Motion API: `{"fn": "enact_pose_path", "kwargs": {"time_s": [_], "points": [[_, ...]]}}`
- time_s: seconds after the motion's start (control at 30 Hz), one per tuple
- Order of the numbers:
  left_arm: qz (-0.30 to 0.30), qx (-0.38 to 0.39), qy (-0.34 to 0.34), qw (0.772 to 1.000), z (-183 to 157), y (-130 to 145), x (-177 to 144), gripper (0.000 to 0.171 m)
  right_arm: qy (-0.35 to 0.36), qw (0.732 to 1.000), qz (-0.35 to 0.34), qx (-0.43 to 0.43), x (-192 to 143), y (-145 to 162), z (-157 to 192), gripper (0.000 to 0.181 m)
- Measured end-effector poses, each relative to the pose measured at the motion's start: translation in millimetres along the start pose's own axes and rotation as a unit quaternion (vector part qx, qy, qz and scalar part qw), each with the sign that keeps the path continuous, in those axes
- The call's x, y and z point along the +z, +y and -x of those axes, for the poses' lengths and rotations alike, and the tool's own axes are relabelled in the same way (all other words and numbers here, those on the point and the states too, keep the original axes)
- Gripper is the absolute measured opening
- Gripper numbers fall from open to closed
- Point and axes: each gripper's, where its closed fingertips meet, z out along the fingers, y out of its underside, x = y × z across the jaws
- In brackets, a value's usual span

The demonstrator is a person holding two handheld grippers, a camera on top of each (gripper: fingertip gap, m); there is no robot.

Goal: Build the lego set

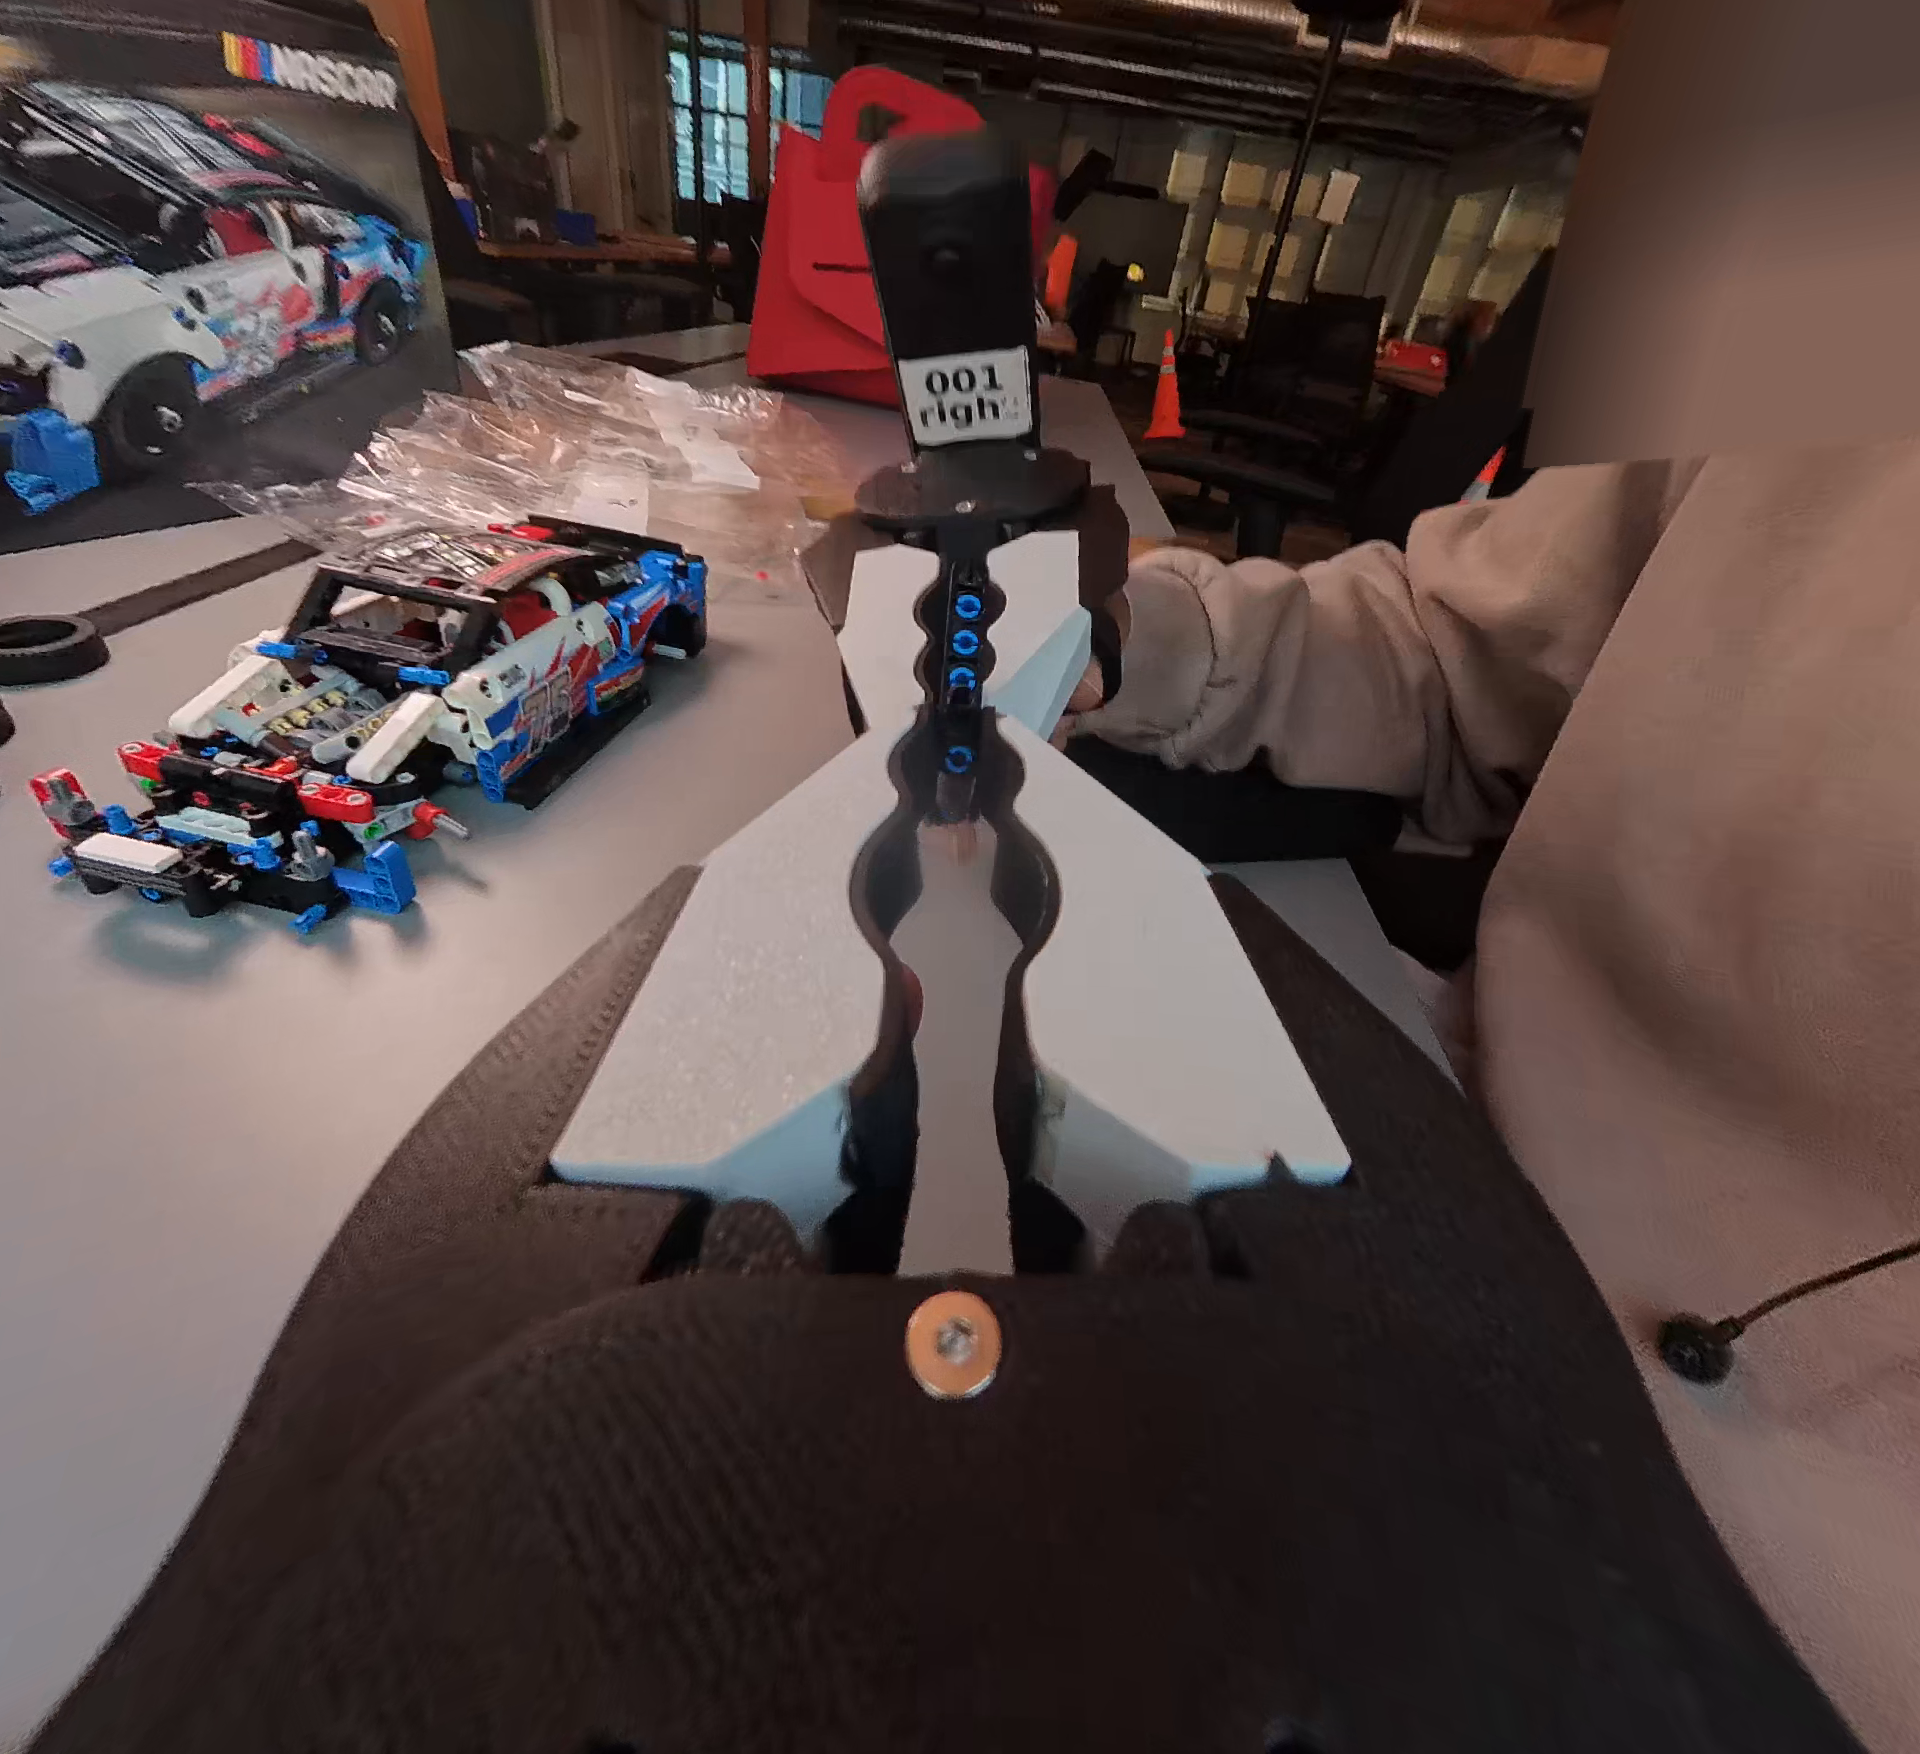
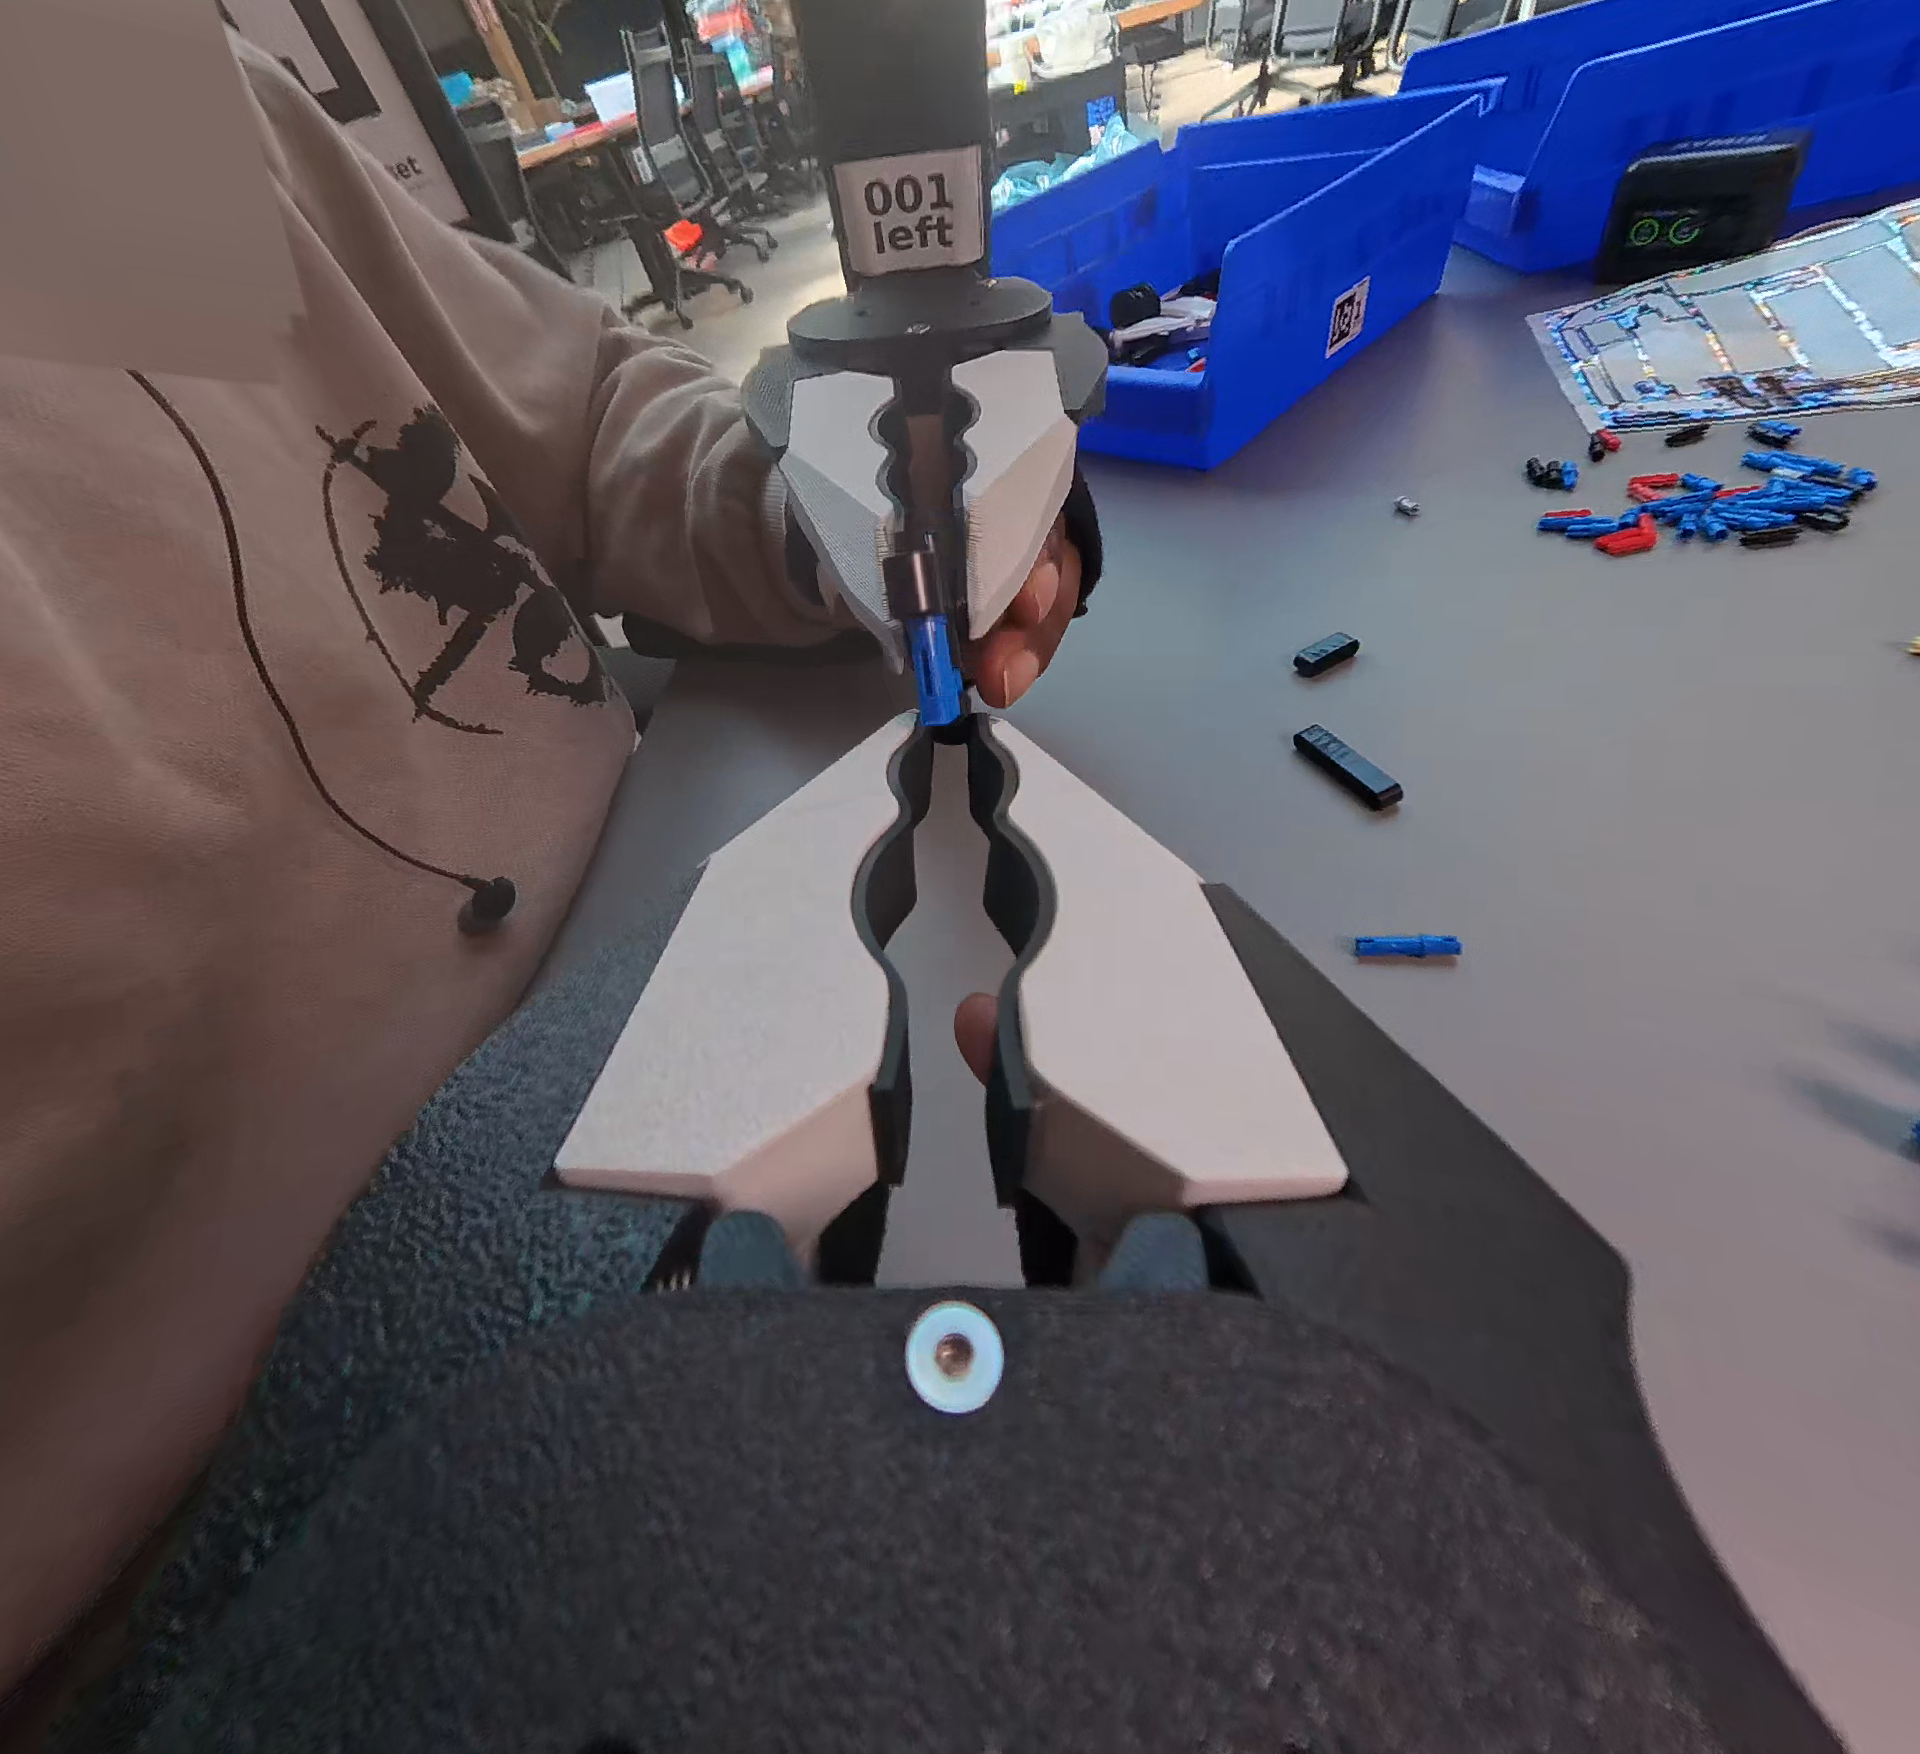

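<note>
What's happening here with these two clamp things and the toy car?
A person is assembling a Lego car using two tools. The right hand-held gripper grips a black beam studded with blue pins; the left hand-held gripper holds a small blue-and-black pin, tip to tip with it. The half-built white, blue and red car waits on the grey table.

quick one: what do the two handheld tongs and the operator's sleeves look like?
Both tongs match: the left tongs and right tongs have flat pale grey wedge-shaped fingers with wavy black inner pads on a textured black body, with a silver screw at its centre. Each has a black cylindrical handle with a white label. The beige sweatshirt sleeve is long; the front carries a dark print and a black drawstring.
</note>
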Motion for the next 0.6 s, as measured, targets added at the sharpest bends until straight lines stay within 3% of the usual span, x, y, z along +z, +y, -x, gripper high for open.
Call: {"fn": "enact_pose_path", "kwargs": {"time_s": [0.1, 0.2, 0.6], "points": [[-0.054, -0.028, -0.007, 0.998, 9.4, -18.6, -6.7, 0.006, -0.008, 0.994, -0.09, 0.063, -0.4, -21.7, -6.4, 0.004], [-0.098, -0.064, -0.002, 0.993, 16.1, -28.7, -14.2, 0.005, 0.001, 0.989, -0.129, 0.071, 1.2, -34.9, -11.2, 0.004], [-0.093, -0.078, 0.015, 0.993, 11.4, -27.8, -16.0, 0.005, 0.017, 0.991, -0.126, 0.047, -5.9, -39.3, -10.1, 0.004]]}}
